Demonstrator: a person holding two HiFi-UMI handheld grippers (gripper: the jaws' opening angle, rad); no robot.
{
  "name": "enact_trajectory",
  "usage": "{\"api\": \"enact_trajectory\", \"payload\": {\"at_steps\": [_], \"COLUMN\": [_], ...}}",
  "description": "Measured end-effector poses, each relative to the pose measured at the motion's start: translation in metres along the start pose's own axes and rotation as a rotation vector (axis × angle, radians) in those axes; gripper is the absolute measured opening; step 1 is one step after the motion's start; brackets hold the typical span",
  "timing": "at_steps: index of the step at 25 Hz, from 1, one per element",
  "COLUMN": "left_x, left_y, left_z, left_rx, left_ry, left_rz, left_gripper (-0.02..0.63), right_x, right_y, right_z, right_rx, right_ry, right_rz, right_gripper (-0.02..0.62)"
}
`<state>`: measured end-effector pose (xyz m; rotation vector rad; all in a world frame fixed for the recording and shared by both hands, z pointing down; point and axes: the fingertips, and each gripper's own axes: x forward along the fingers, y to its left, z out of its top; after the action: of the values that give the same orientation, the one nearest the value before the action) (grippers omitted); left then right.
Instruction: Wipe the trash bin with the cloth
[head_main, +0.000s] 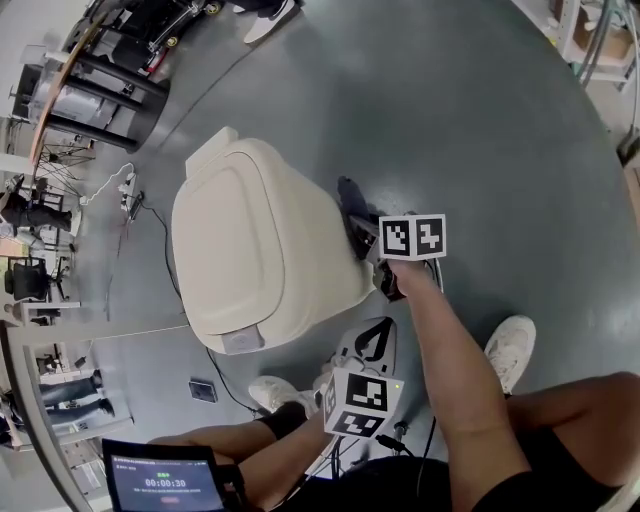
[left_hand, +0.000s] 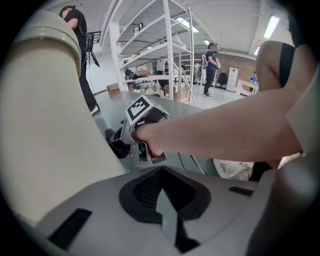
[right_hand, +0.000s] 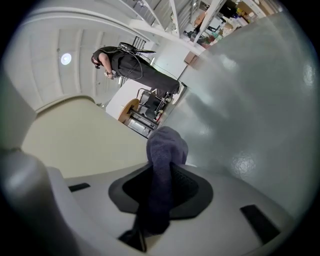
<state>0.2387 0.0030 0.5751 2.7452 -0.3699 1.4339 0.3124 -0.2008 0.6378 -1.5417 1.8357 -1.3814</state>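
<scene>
1. The right tool (right_hand: 165, 172) is pinching a dark cloth (right_hand: 167, 145), which bunches out past its tips.
2. The cloth is right up beside the right flank of the cream trash bin (head_main: 260, 250), centre-left in the head view, lid down.
3. The left tool (left_hand: 161, 172) is pressed together with nothing in it, low in the head view near the bin's lower right corner.
4. The bin stands on the grey floor (head_main: 480, 120).

Trash bin (head_main: 265, 250) on floor (head_main: 450, 120), cloth (head_main: 352, 205) at its right side

Trash bin (head_main: 250, 250): smooth matt cream plastic. Cloth (right_hand: 166, 152): soft fuzzy dark fabric. Floor (head_main: 480, 120): glossy grey.
</scene>
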Motion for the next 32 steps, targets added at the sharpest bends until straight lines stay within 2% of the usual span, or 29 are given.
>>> {"api": "enact_trajectory", "payload": {"at_steps": [6, 13, 20, 26, 32], "left_x": [0.011, 0.013, 0.016, 0.012, -0.001], "left_y": [-0.006, -0.013, -0.016, -0.008, 0.003], "left_z": [0.000, 0.002, 0.024, 0.046, 0.061], "left_rx": [-0.002, -0.001, 0.033, 0.077, 0.065], "left_ry": [0.007, 0.031, 0.008, -0.036, -0.080], "left_rz": [-0.016, -0.029, -0.031, 0.006, 0.030], "left_gripper": [-0.002, -0.002, -0.002, -0.002, -0.003], "right_x": [0.003, -0.003, -0.007, -0.022, -0.040], "right_y": [-0.024, -0.040, -0.039, 0.009, 0.102], "right_z": [-0.014, -0.027, -0.016, 0.040, 0.102], "right_rx": [0.036, 0.091, 0.065, 0.024, -0.090], "right_ry": [-0.020, 0.021, 0.040, -0.055, -0.147], "right_rz": [-0.054, -0.058, -0.038, 0.097, 0.302], "right_gripper": [0.091, 0.091, 0.091, 0.091, 0.091]}}
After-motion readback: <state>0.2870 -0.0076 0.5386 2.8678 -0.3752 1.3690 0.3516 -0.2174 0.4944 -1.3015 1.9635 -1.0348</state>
